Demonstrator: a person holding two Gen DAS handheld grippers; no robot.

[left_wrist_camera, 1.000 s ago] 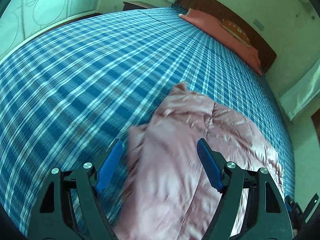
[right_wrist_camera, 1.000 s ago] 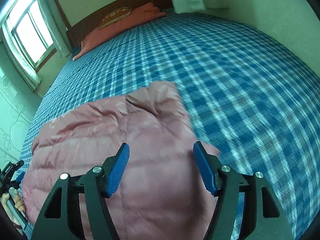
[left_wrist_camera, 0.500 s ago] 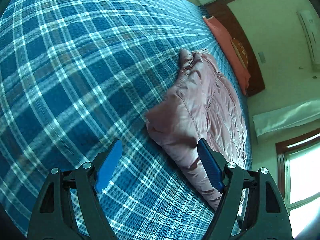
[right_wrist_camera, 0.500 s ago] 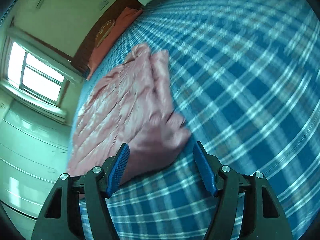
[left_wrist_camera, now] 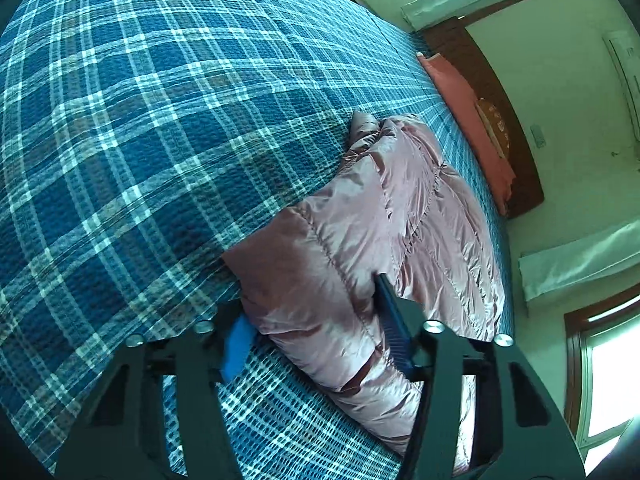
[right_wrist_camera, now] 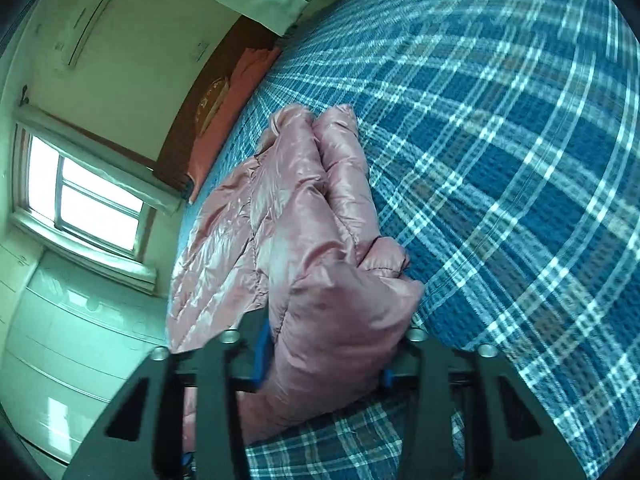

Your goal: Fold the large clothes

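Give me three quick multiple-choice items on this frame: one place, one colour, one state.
1. Where does the pink puffer jacket lie?
A. on the plaid bedspread
B. on the floor
C. on a chair

2. What colour is the pillow at the headboard?
A. white
B. salmon orange
C. black

3. What is the state of the left hand-held gripper and the right hand-held gripper?
A. both wide open above the jacket
B. only the left grips fabric
C. each closed on a near corner of the jacket

Answers:
1 A, plaid cloth surrounds the jacket in both views.
2 B, an orange strip lies against the brown headboard.
3 C, the jaws have just been closing and fabric bunches between the blue pads in each view.
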